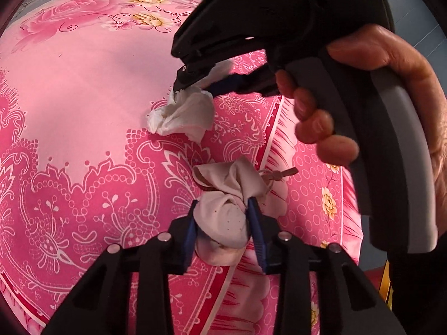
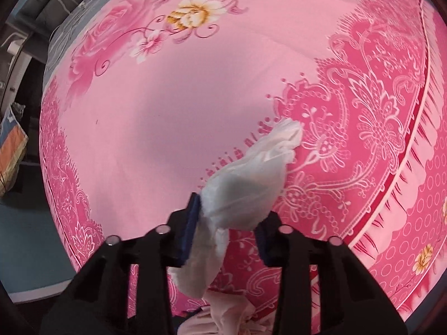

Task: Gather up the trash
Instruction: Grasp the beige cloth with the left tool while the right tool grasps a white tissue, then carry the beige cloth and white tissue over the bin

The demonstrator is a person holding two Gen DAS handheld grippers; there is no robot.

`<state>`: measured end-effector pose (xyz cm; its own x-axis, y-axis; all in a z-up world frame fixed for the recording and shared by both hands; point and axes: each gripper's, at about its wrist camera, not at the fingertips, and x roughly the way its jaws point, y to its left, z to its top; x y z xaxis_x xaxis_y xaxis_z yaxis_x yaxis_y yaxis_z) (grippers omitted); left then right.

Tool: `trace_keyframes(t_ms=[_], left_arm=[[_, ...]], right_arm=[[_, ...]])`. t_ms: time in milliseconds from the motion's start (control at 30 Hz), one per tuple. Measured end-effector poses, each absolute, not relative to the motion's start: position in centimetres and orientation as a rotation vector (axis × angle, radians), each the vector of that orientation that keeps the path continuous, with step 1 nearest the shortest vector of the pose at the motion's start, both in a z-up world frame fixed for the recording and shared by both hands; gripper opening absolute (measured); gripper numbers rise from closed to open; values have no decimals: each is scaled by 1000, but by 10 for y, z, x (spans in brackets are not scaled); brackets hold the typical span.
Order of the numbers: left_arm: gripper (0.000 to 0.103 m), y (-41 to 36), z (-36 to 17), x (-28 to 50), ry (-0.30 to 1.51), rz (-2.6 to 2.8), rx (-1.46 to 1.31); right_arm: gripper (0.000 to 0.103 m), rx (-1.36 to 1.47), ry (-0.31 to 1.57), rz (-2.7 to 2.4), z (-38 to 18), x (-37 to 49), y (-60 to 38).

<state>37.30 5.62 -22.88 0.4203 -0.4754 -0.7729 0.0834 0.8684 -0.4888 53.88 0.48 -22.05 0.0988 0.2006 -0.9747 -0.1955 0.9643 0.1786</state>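
Closest to the left wrist camera, the left gripper (image 1: 223, 217) has its jaws clamped on a beige crumpled wad (image 1: 223, 217), pinched at its waist so the upper folds flare out past the blue pads (image 1: 255, 223). A thin tan string (image 1: 275, 177) trails off the wad's far side. Beyond that wad, further onto the pink bed sheet (image 1: 83, 83), the right gripper (image 1: 195, 86) has its jaws closed on a white tissue (image 1: 184, 114), gripping only its top corner while the bulk hangs down and appears to touch the sheet.

From the right wrist camera the white tissue (image 2: 245, 187) reads as an elongated shape. Its long axis runs from the pads (image 2: 191, 223) outward, and its twisted tip points away from the right gripper (image 2: 226, 223) toward the sheet's darker lace border (image 2: 377, 128).

The likely risk is that thin corner hold: a quick lift or swing could tear the tissue or let it slide free. The beige wad's loose folds and string could snag or drop pieces.
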Motion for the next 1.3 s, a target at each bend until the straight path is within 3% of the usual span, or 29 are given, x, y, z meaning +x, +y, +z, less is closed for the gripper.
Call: trace_keyframes(t_ms=[200,533,1300], left_arm=[[27,67,-220,362,1075,-364,-414],[27,93,-182,318,1007,-322,-362],[27,101,-54,185,687,-304,-288]], right_arm=[[17,-20,1423,292,-216,535,16],[16,77,1353,336,-178,509,-13],[16,152,1132,491,-55,294,-91]])
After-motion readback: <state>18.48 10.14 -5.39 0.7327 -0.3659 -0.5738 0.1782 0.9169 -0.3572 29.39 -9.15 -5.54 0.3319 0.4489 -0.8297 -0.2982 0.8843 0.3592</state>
